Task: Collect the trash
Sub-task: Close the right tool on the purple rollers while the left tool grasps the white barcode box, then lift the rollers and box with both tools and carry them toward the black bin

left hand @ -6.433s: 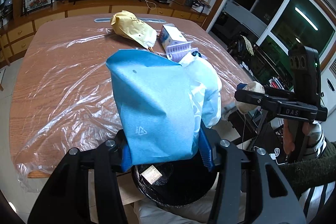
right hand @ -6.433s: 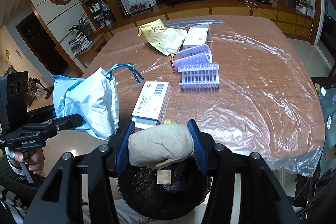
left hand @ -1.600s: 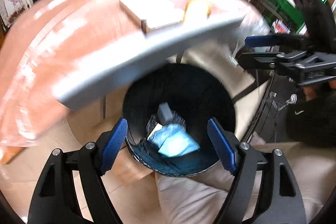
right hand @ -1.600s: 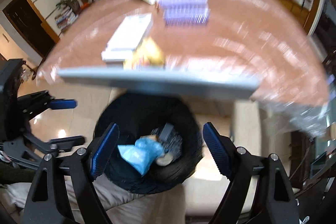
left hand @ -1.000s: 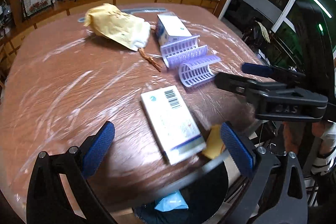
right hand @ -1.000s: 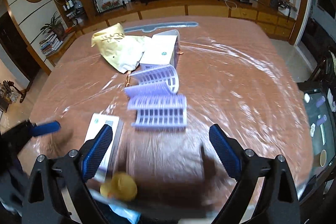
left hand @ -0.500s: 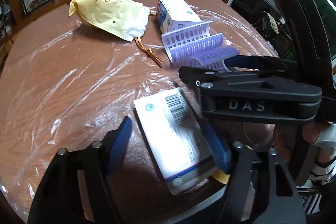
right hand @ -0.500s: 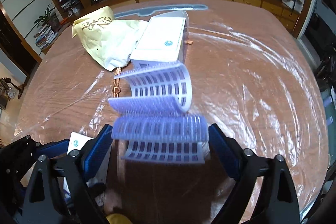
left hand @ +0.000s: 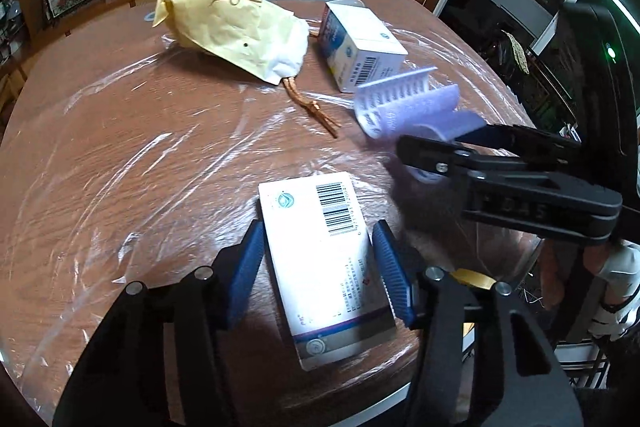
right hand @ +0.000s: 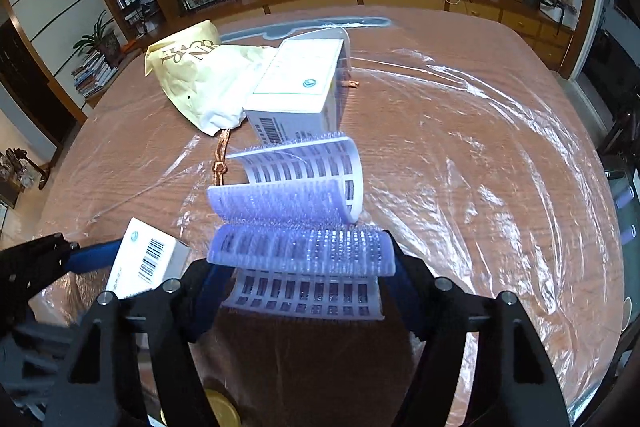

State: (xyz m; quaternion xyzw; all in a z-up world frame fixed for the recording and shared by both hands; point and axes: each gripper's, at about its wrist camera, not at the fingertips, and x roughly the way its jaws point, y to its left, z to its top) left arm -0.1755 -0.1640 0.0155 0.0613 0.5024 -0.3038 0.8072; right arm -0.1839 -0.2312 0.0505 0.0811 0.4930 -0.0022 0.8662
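Note:
A flat white box with a barcode lies near the table's front edge. My left gripper is around it, its blue pads touching both long sides. The box also shows in the right wrist view. My right gripper is closed on a purple wavy plastic tray, which rests on the table. The tray and right gripper also show in the left wrist view.
A yellow paper bag with a brown cord and a taller white box lie farther back on the plastic-covered wooden table. A yellow round thing sits at the front edge.
Both grippers came up from the black bin to the table. My left gripper closed in on the flat white box. My right gripper closed in on the purple tray.

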